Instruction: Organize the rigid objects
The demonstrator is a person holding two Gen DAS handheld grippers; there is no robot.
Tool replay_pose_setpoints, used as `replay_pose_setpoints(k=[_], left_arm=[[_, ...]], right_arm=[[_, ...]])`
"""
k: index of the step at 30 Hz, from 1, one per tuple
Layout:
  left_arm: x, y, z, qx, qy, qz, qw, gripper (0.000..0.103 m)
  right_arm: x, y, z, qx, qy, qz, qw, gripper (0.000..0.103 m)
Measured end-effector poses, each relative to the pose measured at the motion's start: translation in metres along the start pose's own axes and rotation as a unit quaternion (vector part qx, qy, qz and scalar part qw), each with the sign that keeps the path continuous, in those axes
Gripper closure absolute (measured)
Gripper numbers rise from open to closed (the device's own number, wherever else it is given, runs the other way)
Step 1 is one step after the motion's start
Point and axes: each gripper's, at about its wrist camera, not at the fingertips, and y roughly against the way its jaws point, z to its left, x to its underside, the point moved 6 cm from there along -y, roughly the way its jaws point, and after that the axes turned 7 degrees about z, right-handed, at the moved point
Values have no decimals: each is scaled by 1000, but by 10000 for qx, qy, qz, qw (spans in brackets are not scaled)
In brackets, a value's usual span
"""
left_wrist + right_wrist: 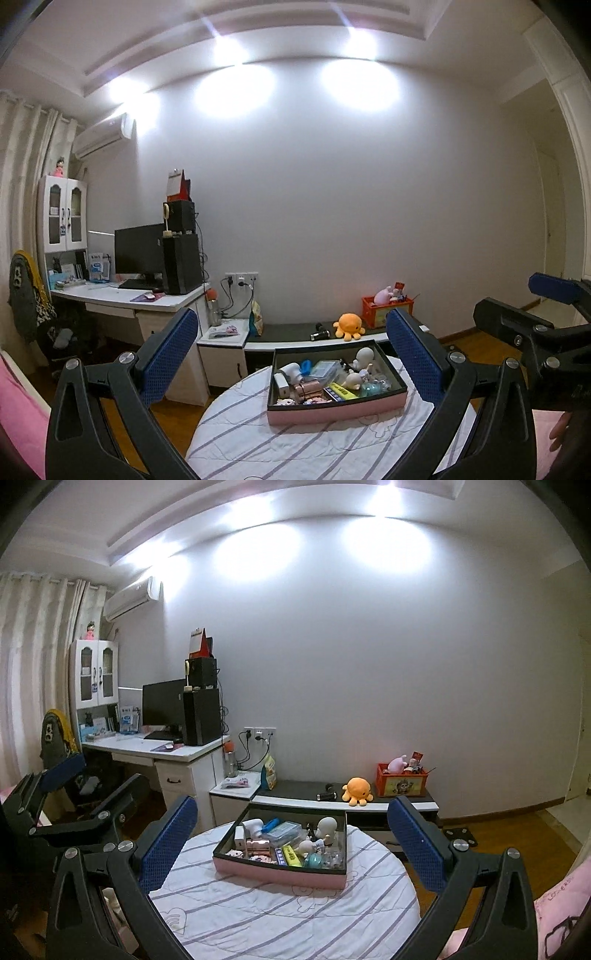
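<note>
A shallow pink-sided box [332, 408] [273, 873] sits on a round table with a striped white cloth [295, 443] [280, 915]. It holds several small items: a white doll head [364, 356] [327, 827], a yellow bar [341, 391] [291, 854], a clear blue case [325, 369] [284, 830], a rose-gold piece [306, 389] [258, 845]. My left gripper [291, 354] is open and empty, held above the table short of the box. My right gripper [291, 834] is open and empty too, also short of the box. The right gripper shows at the right edge of the left wrist view [535, 321].
A low dark bench [295, 330] [303, 790] stands behind the table with an orange plush octopus [349, 325] [356, 790], a black flashlight [325, 795] and an orange toy crate [386, 308] [400, 782]. A white desk [155, 747] with monitor is at left.
</note>
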Motion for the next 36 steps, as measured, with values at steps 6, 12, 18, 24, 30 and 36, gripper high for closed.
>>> replay_pose_setpoints(k=[6,12,18,24,30,36], left_arm=[[17,5,1,-95,-127,-104,9998,0],[30,5,5,-264,-207,-244,9991,0],[39,1,6,-337,-300,-172,9988,0],[46,-3,9,-297,-236,-116,9992,0],[54,-8,11,-164,-109,-94,9998,0],[56,-11,12,-206,-108,-95,9997,0]], right_arm=[[16,7,5,84,-2,-294,9995,0],[29,3,12,244,83,-470,9986,0],[36,-2,15,251,132,-390,9988,0],[43,-4,16,286,153,-334,9989,0],[48,-3,17,286,187,-369,9987,0],[49,-8,18,245,178,-293,9991,0]])
